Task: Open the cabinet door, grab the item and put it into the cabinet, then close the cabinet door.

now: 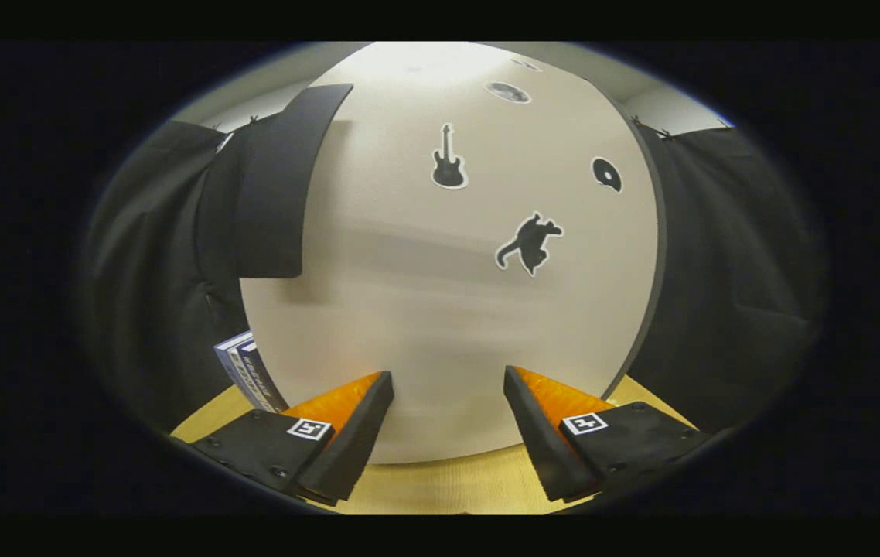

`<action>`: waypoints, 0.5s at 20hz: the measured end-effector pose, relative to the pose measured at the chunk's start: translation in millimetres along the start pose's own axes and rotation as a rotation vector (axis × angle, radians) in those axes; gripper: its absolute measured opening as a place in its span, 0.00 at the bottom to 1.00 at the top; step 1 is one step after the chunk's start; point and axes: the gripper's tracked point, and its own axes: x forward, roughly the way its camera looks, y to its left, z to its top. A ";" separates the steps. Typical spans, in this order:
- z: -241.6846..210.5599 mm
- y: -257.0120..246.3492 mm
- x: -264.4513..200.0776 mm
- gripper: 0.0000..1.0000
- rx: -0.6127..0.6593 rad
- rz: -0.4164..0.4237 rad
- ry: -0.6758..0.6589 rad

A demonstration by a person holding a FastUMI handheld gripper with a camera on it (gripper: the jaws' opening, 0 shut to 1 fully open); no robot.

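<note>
Gripper (448,387) fingers spread wide, empty, close before the beige stickered cabinet door (424,309). Black rectangular handle (274,186) upper left; blue-white book (247,375) lower left on the yellow wooden table (440,483).

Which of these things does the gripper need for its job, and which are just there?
Needed: cabinet door, closed, just ahead of the open gripper; book, beside the cabinet.
Just there: guitar sticker, cat sticker, black panel, wooden table.
</note>
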 end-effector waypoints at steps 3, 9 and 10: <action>2.4 0.2 8.2 0.93 -0.027 0.033 0.004; 5.6 -3.1 18.8 0.94 -0.030 0.064 0.009; 5.0 -2.7 19.5 0.96 -0.039 0.061 0.014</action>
